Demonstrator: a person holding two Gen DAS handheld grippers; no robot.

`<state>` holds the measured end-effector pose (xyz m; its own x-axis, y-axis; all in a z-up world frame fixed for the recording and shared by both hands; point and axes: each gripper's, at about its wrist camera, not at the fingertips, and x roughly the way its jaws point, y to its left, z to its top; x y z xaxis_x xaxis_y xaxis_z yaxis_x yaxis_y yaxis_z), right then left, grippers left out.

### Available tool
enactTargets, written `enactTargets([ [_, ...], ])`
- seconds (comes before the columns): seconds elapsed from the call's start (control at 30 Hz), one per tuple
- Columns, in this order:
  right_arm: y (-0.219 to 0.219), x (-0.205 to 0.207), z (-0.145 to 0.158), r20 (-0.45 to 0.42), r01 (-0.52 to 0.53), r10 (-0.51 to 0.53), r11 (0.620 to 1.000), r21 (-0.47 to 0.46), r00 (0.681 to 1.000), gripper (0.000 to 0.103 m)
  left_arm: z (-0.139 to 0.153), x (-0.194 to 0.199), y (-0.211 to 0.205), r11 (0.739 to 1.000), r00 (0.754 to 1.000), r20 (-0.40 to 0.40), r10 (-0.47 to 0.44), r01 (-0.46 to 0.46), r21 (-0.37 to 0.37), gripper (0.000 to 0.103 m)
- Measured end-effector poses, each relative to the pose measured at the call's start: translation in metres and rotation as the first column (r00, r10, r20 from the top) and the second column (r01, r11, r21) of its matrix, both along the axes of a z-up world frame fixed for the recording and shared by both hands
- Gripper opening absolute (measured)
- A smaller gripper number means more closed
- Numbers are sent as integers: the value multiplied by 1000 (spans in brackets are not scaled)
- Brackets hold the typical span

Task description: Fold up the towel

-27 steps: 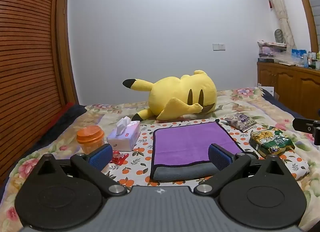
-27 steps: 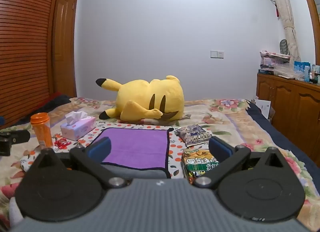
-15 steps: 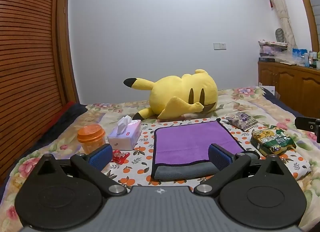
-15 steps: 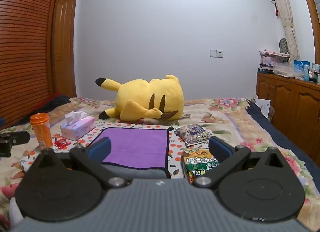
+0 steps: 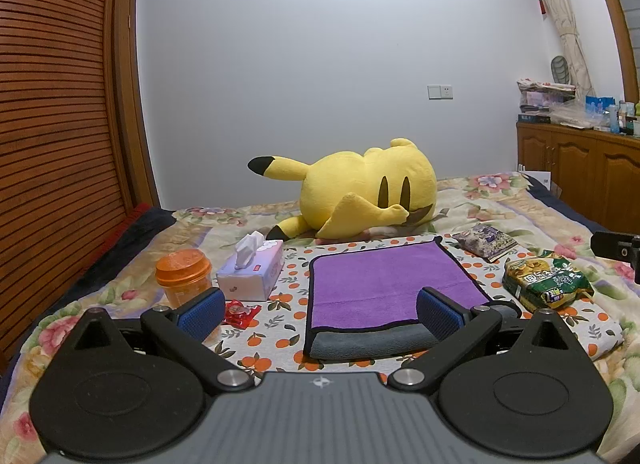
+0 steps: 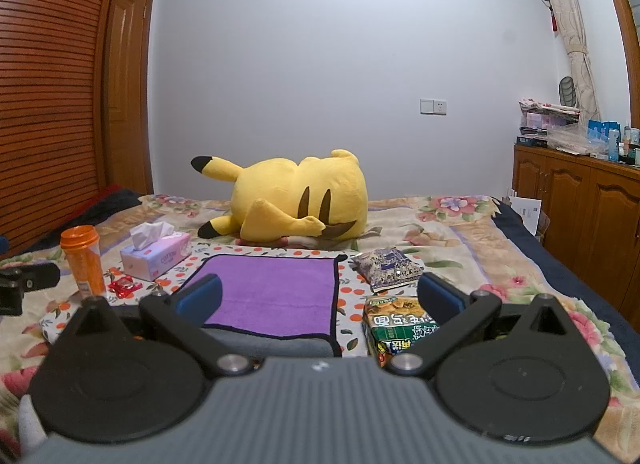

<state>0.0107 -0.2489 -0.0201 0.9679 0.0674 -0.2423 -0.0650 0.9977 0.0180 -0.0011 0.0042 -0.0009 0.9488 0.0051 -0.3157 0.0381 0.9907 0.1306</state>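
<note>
A purple towel with a grey underside and black edging lies flat on an orange-print cloth on the bed; its near edge is rolled up, showing grey. It also shows in the right wrist view. My left gripper is open and empty, held above the bed just short of the towel's near edge. My right gripper is open and empty, held near the towel's near right corner. Neither touches the towel.
Left of the towel are an orange-lidded jar, a tissue box and a red candy wrapper. Right of it lie a green snack bag and a purple packet. A yellow plush toy lies behind. Wooden cabinets stand at right.
Both grippers have shifted only slightly; the view barely changes. The towel has not moved and both grippers stay open.
</note>
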Motion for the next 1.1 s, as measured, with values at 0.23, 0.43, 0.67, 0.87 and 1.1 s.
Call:
enactTargets([
  [0.23,0,0,0,0,-1,1,1000,0,1000,103,0,0,0,1000,1000,0,0,0,1,103],
  [0.43,0,0,0,-1,0,0,1000,0,1000,103,0,0,0,1000,1000,1,0,0,3,103],
  [0.67,-1,0,0,-1,-1,1,1000,1,1000,103,0,0,0,1000,1000,2,0,0,4,103],
  [0.87,-4,2,-2,1,2,-2,1000,0,1000,103,-1,4,0,1000,1000,1,1,-1,4,103],
  [1.1,-3,-2,1,1,2,-2,1000,1,1000,103,-2,4,1,1000,1000,1,0,0,5,103],
])
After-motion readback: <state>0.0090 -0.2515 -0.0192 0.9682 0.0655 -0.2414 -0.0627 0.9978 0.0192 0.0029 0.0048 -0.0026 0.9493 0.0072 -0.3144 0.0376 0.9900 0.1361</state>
